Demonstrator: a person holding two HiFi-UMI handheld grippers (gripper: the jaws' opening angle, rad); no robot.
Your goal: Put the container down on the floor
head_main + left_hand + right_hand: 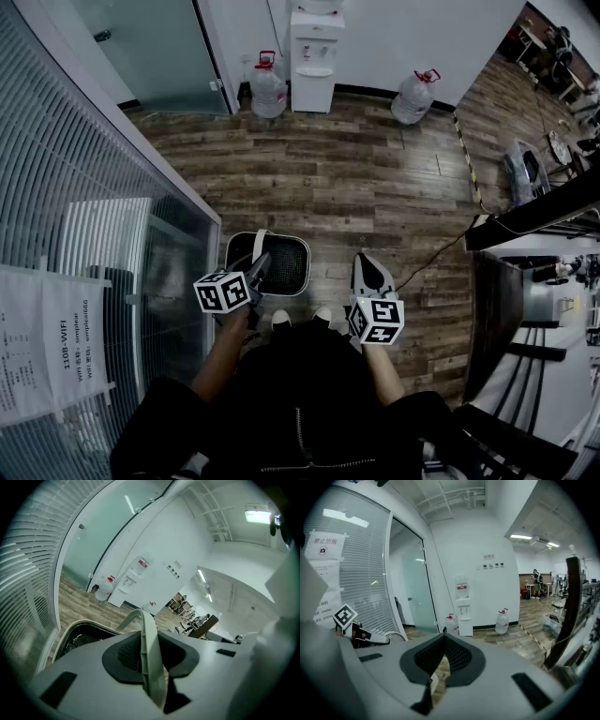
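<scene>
1. The left gripper pinches the container's pale handle, which stands upright between its jaws.
2. The container, dark inside with a pale rim, is well short of the water dispenser, on the person's side and slightly to its left, with its mouth up.
3. Its long axis runs side to side, parallel with the wall behind the dispenser. Whether its base touches the wooden floor cannot be told.
4. The right gripper, just right of the container, has its jaws pressed together with nothing between them.
</scene>
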